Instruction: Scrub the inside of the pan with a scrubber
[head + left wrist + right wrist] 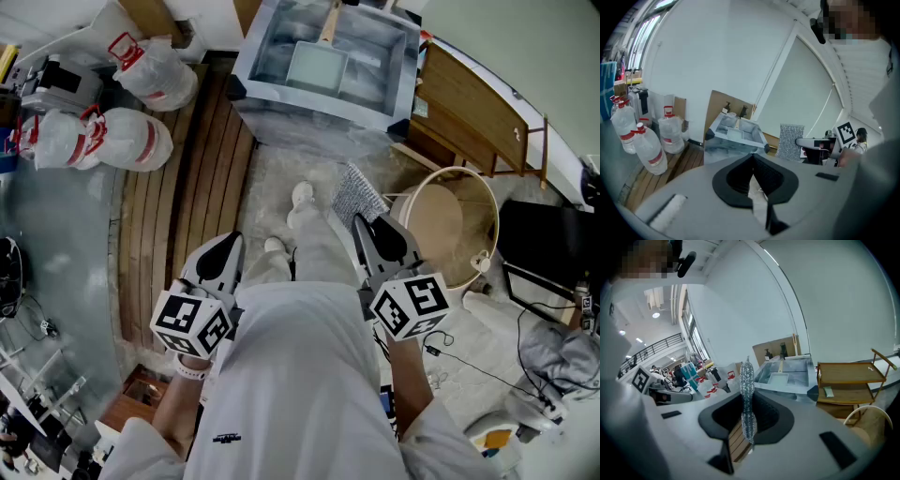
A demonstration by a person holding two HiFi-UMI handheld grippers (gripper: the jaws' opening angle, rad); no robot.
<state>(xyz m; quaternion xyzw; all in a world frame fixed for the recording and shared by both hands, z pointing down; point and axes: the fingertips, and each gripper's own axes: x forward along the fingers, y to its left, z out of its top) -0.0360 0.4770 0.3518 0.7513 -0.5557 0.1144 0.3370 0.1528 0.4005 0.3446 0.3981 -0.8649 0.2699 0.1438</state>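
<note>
Left gripper (228,246): fingers clenched, nothing between them. Right gripper (364,225): fingers grasping a silvery mesh scrubber (358,194). Both are well apart from the basin (281,103).

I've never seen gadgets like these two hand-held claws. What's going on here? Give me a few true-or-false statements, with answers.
1. The right gripper is clamped on a silvery mesh scrubber. True.
2. The left gripper has its jaws spread wide. False: they are closed together, with nothing between them.
3. The scrubber is rubbing inside the pale square pan with a wooden handle. False: the pan lies in the grey basin ahead, well apart from the scrubber.
4. Clear plastic water bottles with red labels stand off to the person's left. True.
5. The left gripper holds the pan. False: it holds nothing.
</note>
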